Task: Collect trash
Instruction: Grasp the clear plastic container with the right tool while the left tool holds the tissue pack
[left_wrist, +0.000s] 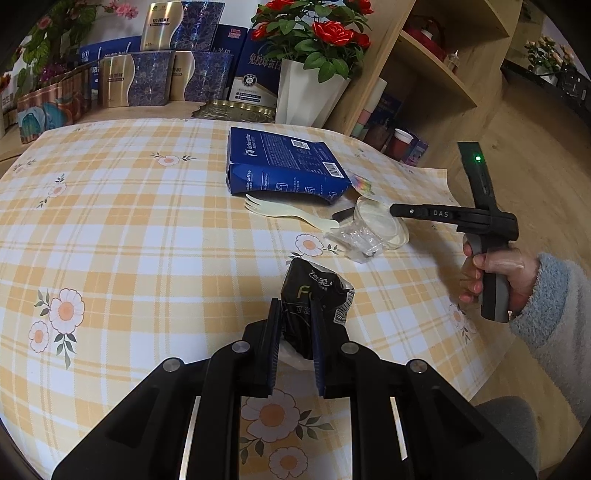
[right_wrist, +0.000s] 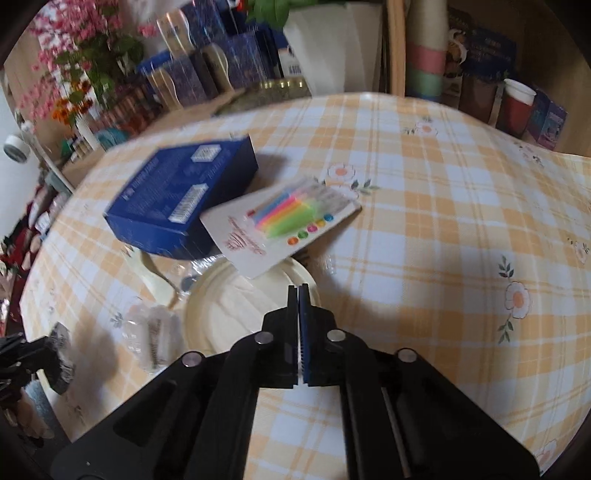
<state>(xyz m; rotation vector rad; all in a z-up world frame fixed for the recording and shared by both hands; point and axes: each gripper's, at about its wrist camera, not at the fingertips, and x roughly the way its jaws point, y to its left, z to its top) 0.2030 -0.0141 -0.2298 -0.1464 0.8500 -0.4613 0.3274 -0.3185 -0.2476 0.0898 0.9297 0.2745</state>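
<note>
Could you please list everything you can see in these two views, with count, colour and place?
black wrapper: one, black with pale print, clamped in the left gripper near the table's front
blue box: one, dark blue, lying flat mid-table
plastic fork: one, cream, in front of the box
paper plate: one, cream, beside the fork, its rim pinched by the right gripper
clear plastic packaging: one, transparent, by the plate
candle card: one, white with neon candles, overlapping plate and box
tablecloth: one, yellow-white check with flowers
rose vase: one, white, red roses, behind the table
left gripper: black, shut on the wrapper
right gripper: black, shut on the plate rim
</note>
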